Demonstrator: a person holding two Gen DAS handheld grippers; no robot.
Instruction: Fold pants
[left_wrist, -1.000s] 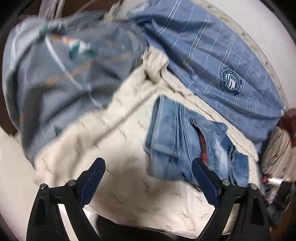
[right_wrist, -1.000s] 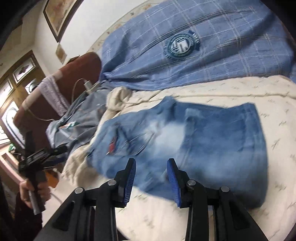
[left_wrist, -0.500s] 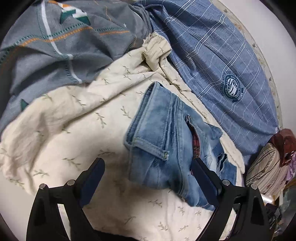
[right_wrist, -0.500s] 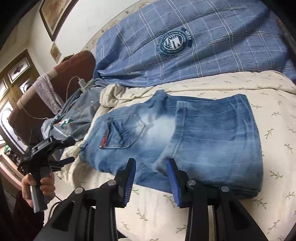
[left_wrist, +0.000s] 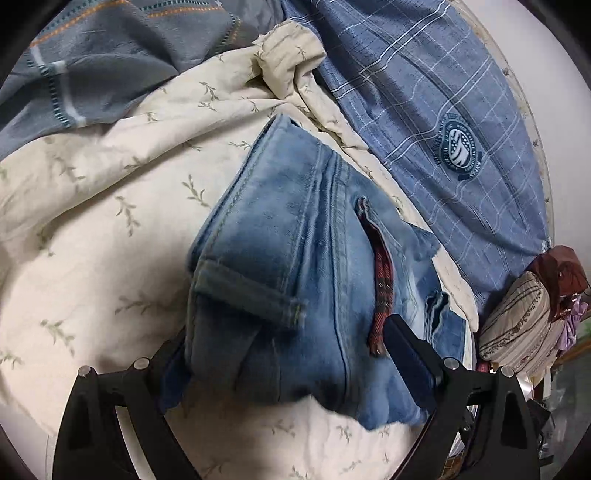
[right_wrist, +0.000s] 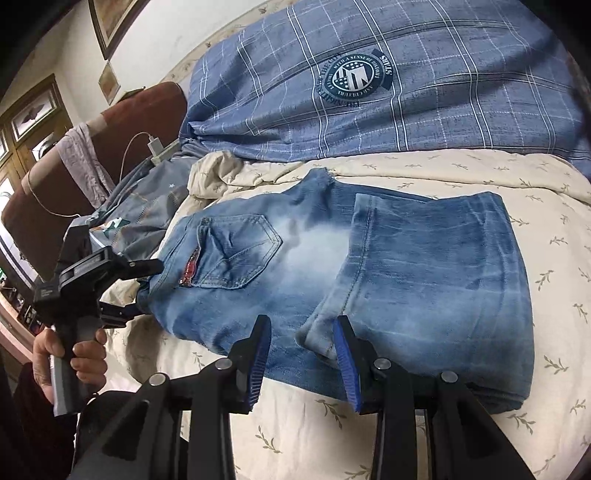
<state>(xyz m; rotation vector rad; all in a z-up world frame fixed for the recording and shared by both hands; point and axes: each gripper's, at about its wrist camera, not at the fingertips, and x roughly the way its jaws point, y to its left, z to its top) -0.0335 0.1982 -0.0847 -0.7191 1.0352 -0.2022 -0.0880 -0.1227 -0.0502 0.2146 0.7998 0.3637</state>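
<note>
Right wrist view: jeans lie on the bed, legs already folded up; another fold seems left. Left hand-held gripper gapes wide around the waistband, unclamped; right hand-held gripper, part open, straddles the hem loosely.

The left wrist camera looks steeply down at the bed from very near, over the waistband end of the jeans toward the blue plaid pillow. The right wrist camera sits a little farther back at the bed's near edge, angled down across the jeans' long side. Both share the jeans, the pillow and the cream sheet — and the right view takes in the left gripper.
</note>
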